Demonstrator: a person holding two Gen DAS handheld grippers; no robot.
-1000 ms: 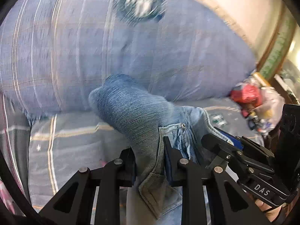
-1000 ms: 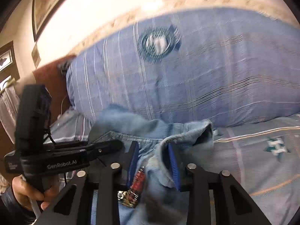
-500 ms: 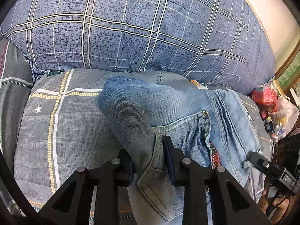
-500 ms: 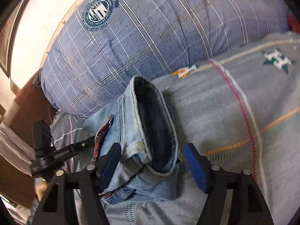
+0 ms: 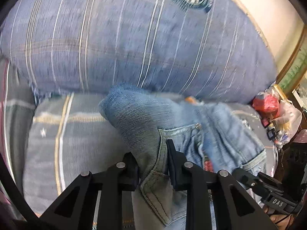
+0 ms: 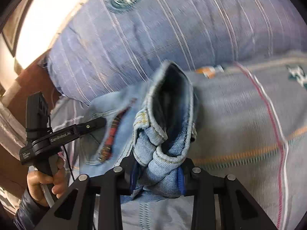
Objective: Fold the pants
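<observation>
My left gripper (image 5: pixel 152 160) pinches the light-blue denim pants (image 5: pixel 145 122) (pocket edge). My right gripper (image 6: pixel 156 174), its jaws just closing, clamps the bunched waistband.

Light-blue denim pants (image 5: pixel 145 118), bunched, on the grey plaid bedspread (image 5: pixel 76 138)

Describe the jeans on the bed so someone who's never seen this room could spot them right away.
Find the big blue plaid pillow with a round badge at the head of the bed. On the grey bedspread in front of it lies a bunched pair of light blue denim jeans, pinched in both hand-held grippers. It is the only faded denim there, with stitched seams and an open hem showing its darker inside.
</observation>
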